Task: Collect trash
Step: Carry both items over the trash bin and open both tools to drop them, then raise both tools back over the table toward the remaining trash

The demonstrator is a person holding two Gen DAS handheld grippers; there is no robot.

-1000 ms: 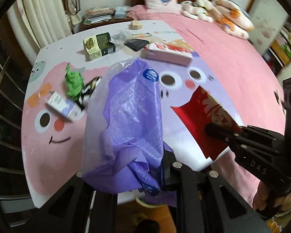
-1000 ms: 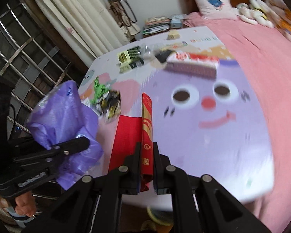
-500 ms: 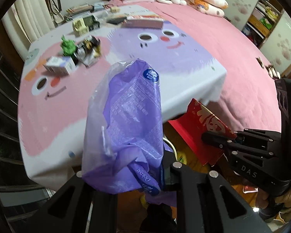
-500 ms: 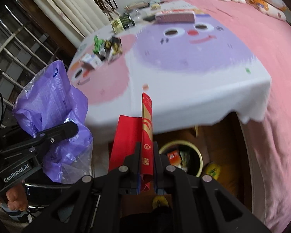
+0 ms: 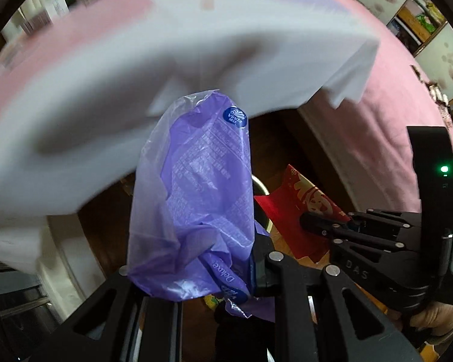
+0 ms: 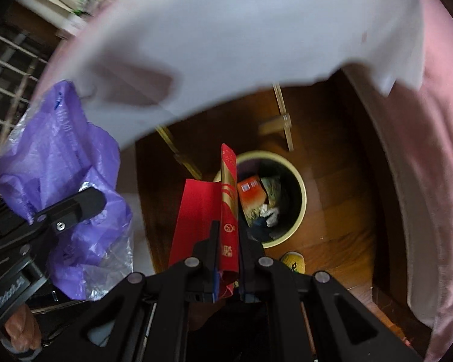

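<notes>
My left gripper (image 5: 226, 271) is shut on a crumpled purple plastic wrapper (image 5: 196, 199), which stands up between the jaws; the wrapper also shows in the right wrist view (image 6: 63, 166). My right gripper (image 6: 228, 247) is shut on a red paper envelope (image 6: 226, 199), also seen at the right of the left wrist view (image 5: 299, 208). Both are held below the table's edge, above the floor. A round cream trash bin (image 6: 299, 193) stands on the floor just beyond the envelope. It holds an orange box (image 6: 250, 193) and crumpled waste.
The blurred white and pink tablecloth (image 6: 226, 45) hangs over the table's edge above the bin. A pink bedspread (image 6: 432, 150) drapes down on the right. The floor (image 6: 332, 157) is dark wood. A yellow slipper (image 6: 293, 261) lies near the bin.
Both grippers have dropped from above the table to below its edge, still holding the wrapper and the envelope. The bin is now close under the red envelope.
</notes>
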